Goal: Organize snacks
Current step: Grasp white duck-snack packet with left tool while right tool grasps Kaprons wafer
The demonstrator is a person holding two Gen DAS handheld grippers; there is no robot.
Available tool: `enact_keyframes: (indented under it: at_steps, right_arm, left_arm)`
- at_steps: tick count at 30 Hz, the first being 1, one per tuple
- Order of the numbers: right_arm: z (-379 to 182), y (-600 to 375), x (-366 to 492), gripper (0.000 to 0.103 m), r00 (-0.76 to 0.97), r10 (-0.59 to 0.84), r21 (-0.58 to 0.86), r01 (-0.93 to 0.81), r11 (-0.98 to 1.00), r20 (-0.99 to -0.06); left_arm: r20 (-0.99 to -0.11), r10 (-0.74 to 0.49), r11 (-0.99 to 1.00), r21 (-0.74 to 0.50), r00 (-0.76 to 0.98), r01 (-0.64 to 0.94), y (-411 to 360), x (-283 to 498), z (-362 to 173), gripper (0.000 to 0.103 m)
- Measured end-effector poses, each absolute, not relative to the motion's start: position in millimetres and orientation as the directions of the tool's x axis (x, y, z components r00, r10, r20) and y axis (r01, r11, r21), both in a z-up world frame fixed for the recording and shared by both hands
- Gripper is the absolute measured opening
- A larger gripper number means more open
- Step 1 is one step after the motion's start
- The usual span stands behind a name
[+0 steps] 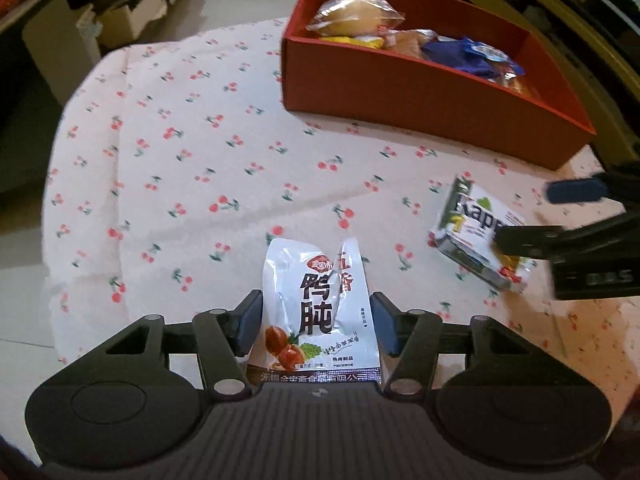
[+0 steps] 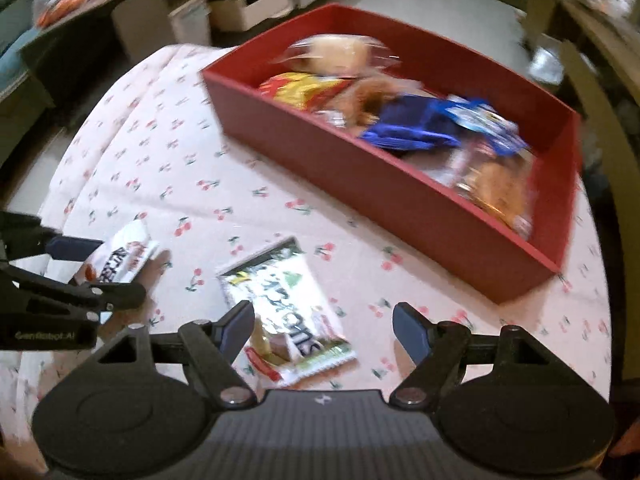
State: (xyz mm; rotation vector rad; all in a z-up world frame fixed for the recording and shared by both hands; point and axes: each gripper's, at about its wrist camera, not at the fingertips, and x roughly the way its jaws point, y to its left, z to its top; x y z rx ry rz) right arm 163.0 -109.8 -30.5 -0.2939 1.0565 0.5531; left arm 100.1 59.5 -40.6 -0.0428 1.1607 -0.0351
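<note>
left wrist view: the left gripper [image 1: 316, 324] brackets a white duck-gizzard pouch [image 1: 318, 312] lying on the cherry-print tablecloth [image 1: 180, 152]; both blue pads sit at the pouch's sides, though whether they press it cannot be told. to the right, the right gripper [image 1: 536, 216] reaches in over a white and green snack packet [image 1: 476, 228], one finger above it and one across its near end. at the far side of the table stands a red box [image 1: 400, 84] holding wrapped breads and a blue packet [image 1: 456, 54].

right wrist view: the picture is motion-blurred. the right gripper [image 2: 324, 330] is spread wide; the white and green snack packet [image 2: 288, 312] lies flat by its left finger, clear of the other. at the left edge, the left gripper [image 2: 100, 270] frames the white duck-gizzard pouch [image 2: 120, 260]. the red box [image 2: 400, 184] sits beyond, with snacks inside.
</note>
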Motion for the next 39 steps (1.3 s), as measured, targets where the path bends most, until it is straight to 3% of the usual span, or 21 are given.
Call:
enact_keyframes:
  at_steps: [9,13,18,21,24,26,30,39]
  right_arm:
    - [-36.8,-88.7,167.7,0.089,0.338,0.325,0.052,-0.618,0.784,-0.883]
    - [-52.8,-77.2,163.5,0.091,0.333,0.265,-0.005,-0.631,0.775,-0.905]
    - [-51.2,-81.2,164.6,0.089,0.33,0.261,0.028,-0.572,0.82,-0.907]
    - [-51.5,-83.2,163.6,0.091,0.323,0.261,0.041,-0.556,0.83,-0.91]
    - [-49.8,-85.0,160.2,0.082,0.335,0.25,0.029,-0.546,0.837,-0.908]
    - [-46.6,-86.2,156.2,0.067,0.342,0.262,0.033,-0.551,0.834,-0.902]
    - [-42.5,-84.2,141.2,0.067,0.403,0.205,-0.059,-0.554,0.831,-0.892]
    - [-16.6,-98.5,121.0,0.067,0.478,0.2,-0.055,-0.467,0.882,-0.855]
  left_arm:
    - [-0.906,-0.09,0.995,-0.069,0.414,0.066,63.0,95.4,-39.7,0.067]
    - [-0.905,-0.083,0.995,-0.05,0.417,0.09,60.0,96.7,-42.1,0.074]
    - [-0.903,-0.063,0.994,-0.017,0.424,0.112,54.5,95.8,-45.0,0.078]
    - [-0.907,-0.051,0.991,0.005,0.417,0.132,47.6,96.2,-49.3,0.091]
    - [-0.907,-0.014,0.988,0.053,0.421,0.146,41.4,95.7,-54.3,0.096]
    - [-0.906,-0.022,0.991,0.037,0.423,0.129,45.0,95.9,-52.9,0.093]
    - [-0.897,-0.03,0.994,0.021,0.441,0.11,52.3,92.6,-44.2,0.064]
    - [-0.876,-0.052,0.992,0.01,0.479,0.127,46.3,84.8,-28.6,0.063]
